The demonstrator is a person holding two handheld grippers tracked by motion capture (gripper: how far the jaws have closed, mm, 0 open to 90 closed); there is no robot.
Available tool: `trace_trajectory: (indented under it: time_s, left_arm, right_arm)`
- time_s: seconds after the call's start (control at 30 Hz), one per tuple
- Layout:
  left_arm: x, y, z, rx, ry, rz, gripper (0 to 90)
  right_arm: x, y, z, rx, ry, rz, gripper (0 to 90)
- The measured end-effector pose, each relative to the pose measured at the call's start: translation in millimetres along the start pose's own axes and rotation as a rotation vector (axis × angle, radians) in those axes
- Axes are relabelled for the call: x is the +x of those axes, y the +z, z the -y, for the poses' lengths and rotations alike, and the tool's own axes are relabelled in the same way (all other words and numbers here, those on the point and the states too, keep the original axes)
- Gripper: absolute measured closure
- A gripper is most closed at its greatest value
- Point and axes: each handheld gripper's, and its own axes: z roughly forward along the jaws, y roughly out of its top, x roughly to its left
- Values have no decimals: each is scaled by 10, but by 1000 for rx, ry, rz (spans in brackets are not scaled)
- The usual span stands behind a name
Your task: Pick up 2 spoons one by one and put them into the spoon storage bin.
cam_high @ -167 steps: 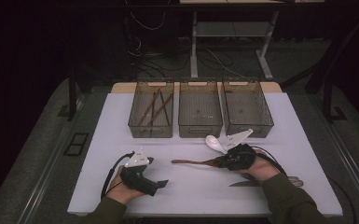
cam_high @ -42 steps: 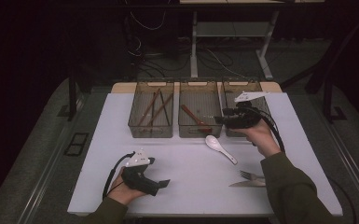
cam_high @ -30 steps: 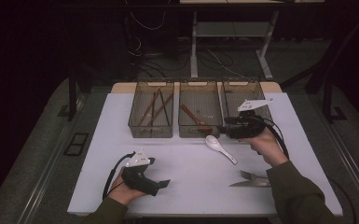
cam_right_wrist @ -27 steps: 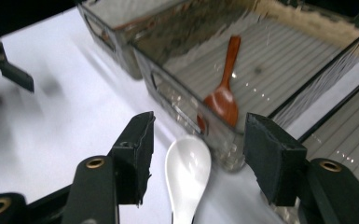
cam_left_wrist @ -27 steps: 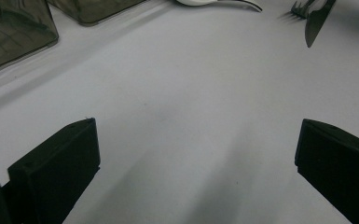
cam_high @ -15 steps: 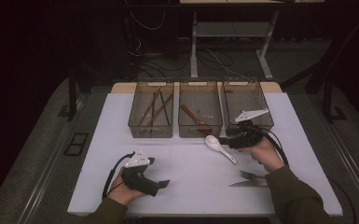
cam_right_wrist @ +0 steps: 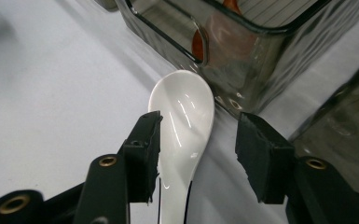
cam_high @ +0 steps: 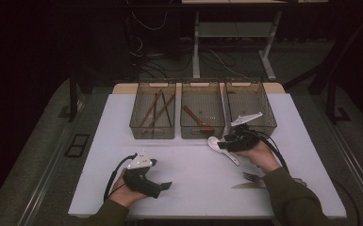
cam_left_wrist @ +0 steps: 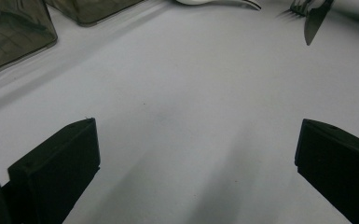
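A white ceramic spoon (cam_high: 227, 153) (cam_right_wrist: 182, 116) lies on the white table (cam_high: 193, 174), its bowl just in front of the middle bin. My right gripper (cam_high: 220, 145) (cam_right_wrist: 198, 140) is low over it, with the spoon's bowl between its jaws. Those jaws have just been closing. One pad is at the bowl's edge and the other still stands apart from it, so the gripper is open. My left gripper (cam_high: 167, 185) (cam_left_wrist: 198, 154) rests open on the table near the front edge, with nothing between its jaws.
Three clear bins stand in a row at the back: the left bin (cam_high: 136, 126) holds several brown sticks, the middle bin (cam_high: 202, 134) a brown wooden utensil, and the right bin (cam_high: 269, 123) stands beside them. A fork (cam_high: 251, 177) and a knife (cam_high: 244, 185) lie at the front right.
My right hand came down and back from the bins to the white spoon, and its jaws narrowed around the bowl. The brown utensil it held earlier now lies in the middle bin. The left hand stayed put.
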Motion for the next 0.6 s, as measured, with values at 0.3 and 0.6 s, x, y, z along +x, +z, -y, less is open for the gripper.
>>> trace_trajectory:
  time_s: [0.3,0.6]
  left_arm:
    - [0,1,1,1,0,1,0]
    - [1,1,1,2,1,0,0]
  right_arm:
    - [23,107,16,26,-25,1,543]
    - [69,151,15,41,-61,1,598]
